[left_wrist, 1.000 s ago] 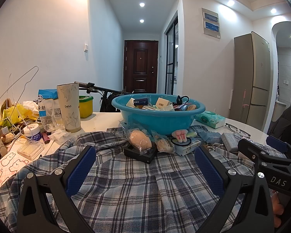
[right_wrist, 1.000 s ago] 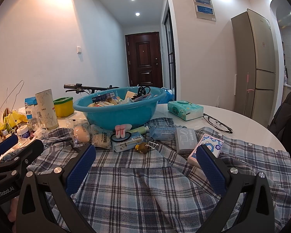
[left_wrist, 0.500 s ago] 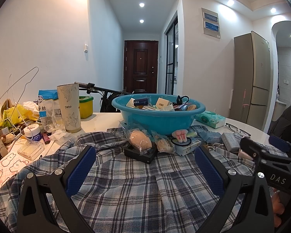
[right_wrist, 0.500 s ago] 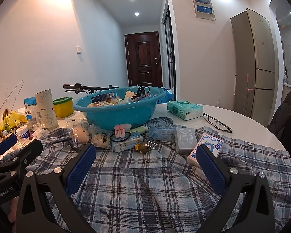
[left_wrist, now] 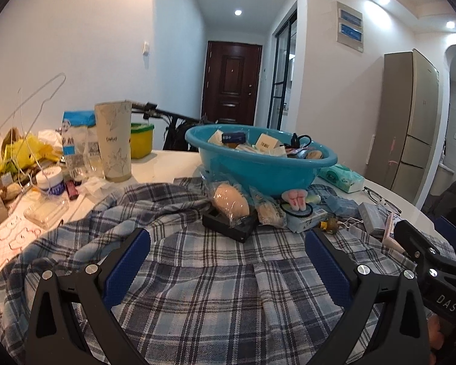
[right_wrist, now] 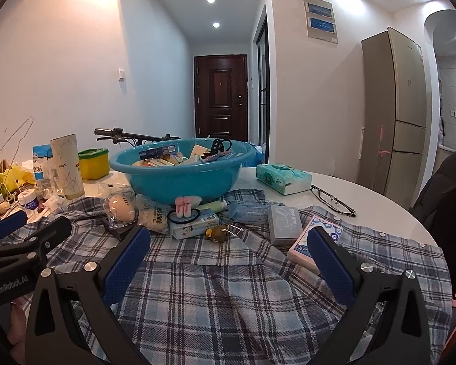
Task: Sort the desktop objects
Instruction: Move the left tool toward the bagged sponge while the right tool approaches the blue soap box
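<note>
Both grippers, left (left_wrist: 228,261) and right (right_wrist: 228,261), hovered level above a plaid shirt (right_wrist: 222,286) on the desk (right_wrist: 364,191), fingers spread, holding nothing. Behind the shirt, a blue basin (right_wrist: 179,179) held small boxes.

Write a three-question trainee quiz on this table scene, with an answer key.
1. True or false: the blue basin is empty.
2. What lies on the bare table right of the tissue pack?
A) glasses B) scissors C) spoon
3. Fill in: both the left gripper and right gripper are ___ above the plaid shirt.

Key: 1 false, it holds boxes and packets; 2 A, glasses; 3 open.
</note>
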`<state>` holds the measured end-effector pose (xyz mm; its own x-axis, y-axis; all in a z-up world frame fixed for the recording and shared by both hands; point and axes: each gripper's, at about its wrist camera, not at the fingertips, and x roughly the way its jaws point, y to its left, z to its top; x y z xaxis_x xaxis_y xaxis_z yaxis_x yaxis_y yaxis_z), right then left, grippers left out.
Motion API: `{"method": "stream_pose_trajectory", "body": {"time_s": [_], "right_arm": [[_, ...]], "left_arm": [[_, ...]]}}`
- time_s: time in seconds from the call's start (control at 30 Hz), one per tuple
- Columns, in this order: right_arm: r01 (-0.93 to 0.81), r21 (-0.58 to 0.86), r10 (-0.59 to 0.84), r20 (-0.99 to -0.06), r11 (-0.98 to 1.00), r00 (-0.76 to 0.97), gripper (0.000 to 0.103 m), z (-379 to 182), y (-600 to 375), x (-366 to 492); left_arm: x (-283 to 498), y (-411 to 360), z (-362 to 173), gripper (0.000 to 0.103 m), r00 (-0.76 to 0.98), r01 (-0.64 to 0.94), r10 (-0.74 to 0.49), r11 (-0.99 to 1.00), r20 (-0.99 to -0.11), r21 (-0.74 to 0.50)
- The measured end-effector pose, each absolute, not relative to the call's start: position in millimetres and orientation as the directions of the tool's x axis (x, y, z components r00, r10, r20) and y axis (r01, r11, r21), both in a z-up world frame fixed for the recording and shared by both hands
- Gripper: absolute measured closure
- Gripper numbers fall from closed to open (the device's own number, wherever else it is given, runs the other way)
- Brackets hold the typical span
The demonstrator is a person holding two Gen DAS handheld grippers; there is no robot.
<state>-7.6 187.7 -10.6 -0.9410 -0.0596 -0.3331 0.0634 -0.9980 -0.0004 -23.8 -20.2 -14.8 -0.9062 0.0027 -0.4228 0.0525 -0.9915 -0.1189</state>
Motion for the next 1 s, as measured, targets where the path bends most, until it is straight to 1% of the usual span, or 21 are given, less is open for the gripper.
{"method": "stream_pose_trajectory", "body": {"time_s": [0.13, 0.2, 0.33, 0.47, 0.6, 0.77, 0.9, 1.0], "right_arm": [[0.066, -0.001, -0.062, -0.336, -0.998, -0.94, 0.0, -10.8, 188.1, -8.6], [0.072, -0.01, -0.065, -0.336, -0.997, -0.94, 0.0, -10.7, 185.8, -8.2], [0.077, -0.037, -0.06, -0.332, -0.996, -0.941, 0.0, -10.4, 181.0, -7.5], [0.074, -0.032, -0.06, -0.331, -0.997, -0.942, 0.0, -10.0, 181.7, -7.5], [0.064, -0.075, -0.034, -0.351, -0.995, -0.936, 0.0, -7.4, 179.3, -16.3], [0.121, -0.069, -0.09, -0.347, -0.99, -0.934, 0.0, 12.8, 182.2, -24.2], [0.185, -0.141, -0.124, -0.359, -0.973, -0.925, 0.0, 26.7, 177.4, -32.5], [0.222, -0.147, -0.152, -0.379, -0.964, -0.913, 0.0, 34.2, 175.7, -42.6]], "left_arm": [[-29.7, -27.8, -19.0, 0.0, -0.874, 0.04, 0.047, -0.985, -0.484, -0.166], [-31.5, -29.3, -18.3, 0.0, -0.859, 0.038, 0.053, -0.985, -0.51, -0.167], [-32.6, -31.1, -10.4, 0.0, -0.854, 0.045, 0.035, -0.989, -0.519, -0.142], [-36.4, -32.9, 0.3, 0.0, -0.843, 0.022, 0.053, -0.991, -0.535, -0.132], [-45.5, -39.3, 6.7, 0.0, -0.829, 0.02, 0.082, -0.984, -0.553, -0.176], [-66.0, -41.5, 10.4, 0.0, -0.81, 0.024, 0.065, -0.989, -0.583, -0.143], [-87.9, -44.5, 7.4, 0.0, -0.767, -0.009, 0.109, -0.987, -0.633, -0.16], [-104.2, -47.4, 3.6, 0.0, -0.729, -0.023, 0.145, -0.982, -0.669, -0.187]]}}
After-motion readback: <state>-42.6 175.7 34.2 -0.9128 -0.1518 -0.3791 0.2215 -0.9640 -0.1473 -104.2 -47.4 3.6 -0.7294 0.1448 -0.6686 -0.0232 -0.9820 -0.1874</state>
